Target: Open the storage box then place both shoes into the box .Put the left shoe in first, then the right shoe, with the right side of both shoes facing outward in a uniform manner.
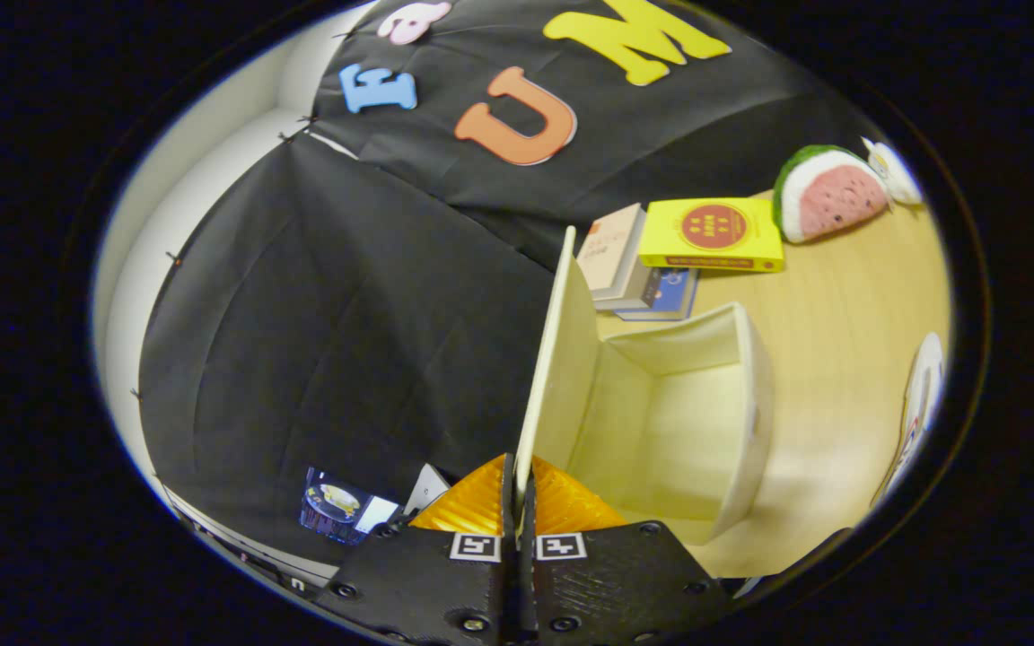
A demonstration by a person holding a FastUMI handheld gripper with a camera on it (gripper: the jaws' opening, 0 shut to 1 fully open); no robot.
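The gripper [518, 489] is clamped on the lid [548, 359] of the storage box [755, 404]: its two fingers [468, 507] meet with only the thin cream panel between them, pinching the lid's near edge from both sides. The lid stands swung up, seen almost edge-on, and runs straight ahead from the fingertips toward the booth wall. The box itself sits just ahead of the fingers and to their right, joined to the lid along its left side; it is cream fabric, its mouth open, its inside bare and pale. It rests on a light wooden table [849, 359], close to the table's left edge, where the black cloth wall [328, 341] falls away beside it. Beyond the box, near the table's far edge against the cloth, lies a small stack of books [634, 269], with a yellow box [713, 235] just beside them. Farther right along that far edge sits a plush watermelon slice [831, 193]. A white rounded object [921, 395] shows at the table's right edge, too cut off to identify. Left of the fingers, down by the cloth's lower hem, is a small bluish packet [333, 507].
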